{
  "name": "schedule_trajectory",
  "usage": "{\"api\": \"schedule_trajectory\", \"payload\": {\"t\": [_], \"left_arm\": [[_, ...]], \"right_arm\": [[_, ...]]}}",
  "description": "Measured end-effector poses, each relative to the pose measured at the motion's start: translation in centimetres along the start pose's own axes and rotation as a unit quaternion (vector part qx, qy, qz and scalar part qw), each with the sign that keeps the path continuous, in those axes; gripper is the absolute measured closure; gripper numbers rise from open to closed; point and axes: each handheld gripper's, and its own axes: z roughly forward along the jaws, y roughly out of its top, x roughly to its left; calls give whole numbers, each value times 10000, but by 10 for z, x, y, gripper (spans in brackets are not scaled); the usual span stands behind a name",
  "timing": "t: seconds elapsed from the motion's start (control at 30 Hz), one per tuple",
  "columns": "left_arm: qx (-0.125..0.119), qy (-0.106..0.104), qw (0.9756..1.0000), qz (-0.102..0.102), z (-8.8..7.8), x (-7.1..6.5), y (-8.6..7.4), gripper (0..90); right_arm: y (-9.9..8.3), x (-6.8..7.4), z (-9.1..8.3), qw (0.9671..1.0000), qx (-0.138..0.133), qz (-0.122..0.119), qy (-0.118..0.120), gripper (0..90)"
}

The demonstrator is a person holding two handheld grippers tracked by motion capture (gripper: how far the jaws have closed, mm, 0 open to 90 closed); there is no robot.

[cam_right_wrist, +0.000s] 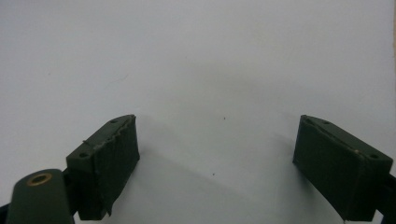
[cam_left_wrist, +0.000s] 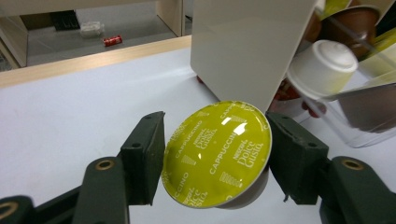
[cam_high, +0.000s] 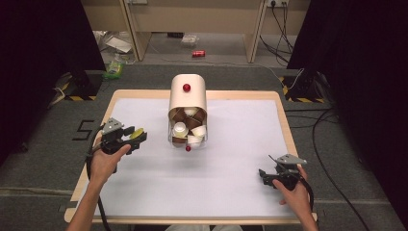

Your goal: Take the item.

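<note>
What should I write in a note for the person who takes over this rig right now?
Left hand-held gripper: shut on a yellow-green capsule, lid facing the camera, held beside the capsule dispenser.
Right hand-held gripper: open, holding nothing, above the bare white mat at the near right.
Dispenser: stands at the middle back of the mat, its clear front bin holding brown and white capsules.
Done: one capsule is in the grasp.
Left: probably to carry this capsule where it belongs; whether into the bin or away from it, I cannot tell.
</note>
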Motion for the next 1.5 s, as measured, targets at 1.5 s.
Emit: {"api": "schedule_trajectory", "payload": {"t": [1.5], "left_arm": [[653, 249, 9971, -308, 67, 35, -50, 399]], "right_arm": [[0, 0, 0, 10000, -1, -2, 8, 145]]}}
